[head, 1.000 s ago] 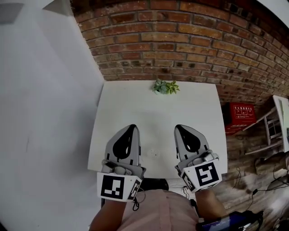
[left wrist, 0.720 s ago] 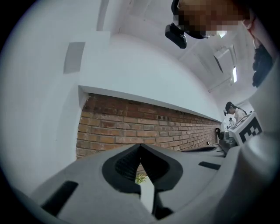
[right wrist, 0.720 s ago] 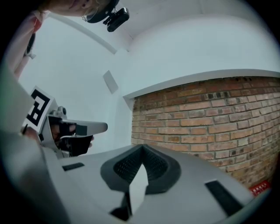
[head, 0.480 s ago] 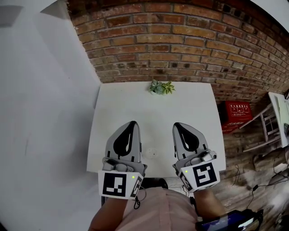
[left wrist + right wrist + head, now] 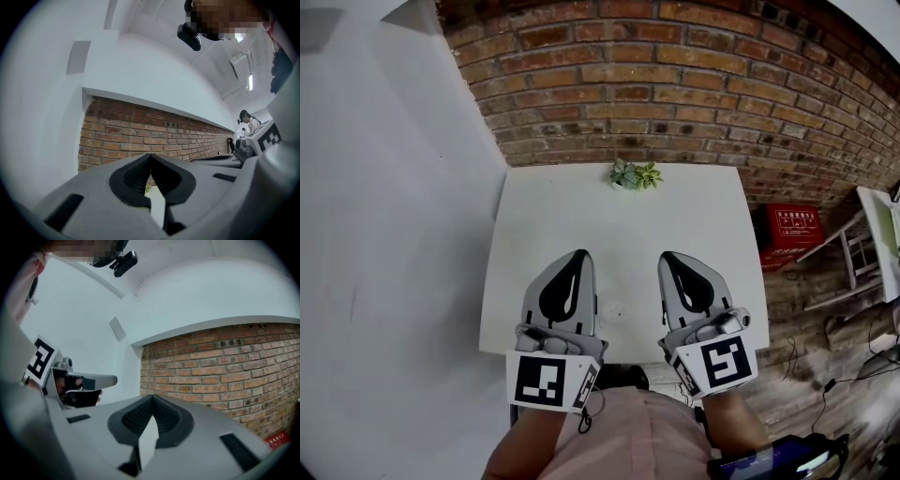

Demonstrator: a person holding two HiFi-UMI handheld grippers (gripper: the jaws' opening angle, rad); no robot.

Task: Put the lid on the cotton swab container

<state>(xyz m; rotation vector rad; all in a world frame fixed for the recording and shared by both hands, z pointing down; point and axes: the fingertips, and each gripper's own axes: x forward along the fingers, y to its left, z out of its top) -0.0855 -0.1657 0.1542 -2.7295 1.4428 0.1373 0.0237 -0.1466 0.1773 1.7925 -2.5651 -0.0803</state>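
Observation:
In the head view both grippers hover side by side over the near part of the white table (image 5: 619, 220), pointing away from me. My left gripper (image 5: 578, 255) is shut with nothing between its jaws. My right gripper (image 5: 668, 257) is also shut and empty. Between them lies a small pale, see-through round thing (image 5: 614, 309); I cannot tell whether it is the container or the lid. The left gripper view (image 5: 150, 155) and the right gripper view (image 5: 152, 397) show closed jaw tips against the brick wall, with no swab container in sight.
A small green plant (image 5: 635, 174) stands at the table's far edge against the brick wall (image 5: 675, 84). A white wall (image 5: 394, 234) runs along the left. A red crate (image 5: 794, 232) sits on the floor to the right of the table.
Both grippers have kept their places and stayed shut. Only the head camera's aim has drifted slightly.

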